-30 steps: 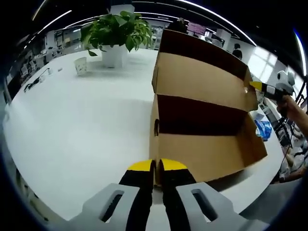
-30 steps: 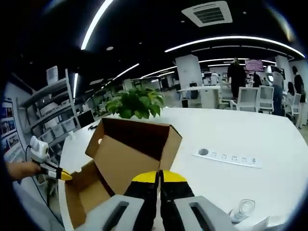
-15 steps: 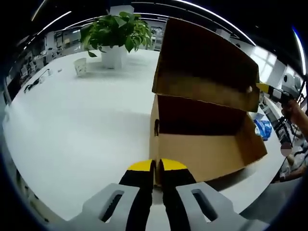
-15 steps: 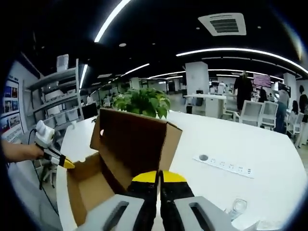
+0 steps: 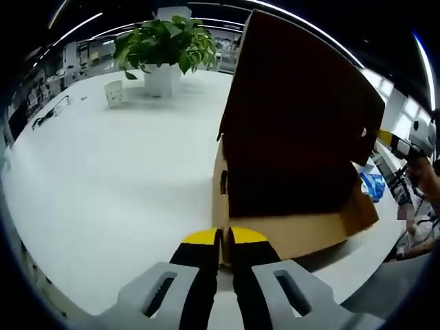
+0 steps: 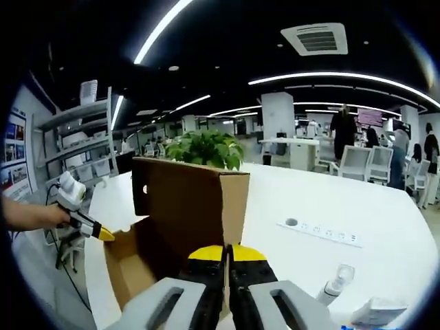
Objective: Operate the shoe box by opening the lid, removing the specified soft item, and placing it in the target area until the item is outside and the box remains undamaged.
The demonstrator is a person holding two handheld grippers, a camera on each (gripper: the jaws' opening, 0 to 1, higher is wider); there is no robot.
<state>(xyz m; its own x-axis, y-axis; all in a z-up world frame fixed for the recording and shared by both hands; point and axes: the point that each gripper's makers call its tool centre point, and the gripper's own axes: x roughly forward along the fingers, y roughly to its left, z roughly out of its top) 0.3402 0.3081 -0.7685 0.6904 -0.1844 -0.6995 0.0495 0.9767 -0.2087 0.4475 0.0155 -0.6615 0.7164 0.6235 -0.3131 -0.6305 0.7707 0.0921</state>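
My left tongs [image 5: 223, 237] are pressed together on the near wall of the shoe box [image 5: 289, 220], which stands on the white surface [image 5: 103, 172] with its lid [image 5: 302, 103] raised upright. My right tongs [image 6: 227, 254] are likewise clamped on the box wall [image 6: 130, 265], with the potted plant [image 6: 203, 148] behind it.

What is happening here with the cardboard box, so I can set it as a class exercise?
A person is working a brown cardboard shoe box on a white table with two handheld grippers. The left gripper is shut on the box's near edge, and the right gripper is shut on its opposite side. The hinged brown lid stands raised, roughly upright. No soft item can be made out inside. A potted green plant stands beyond.
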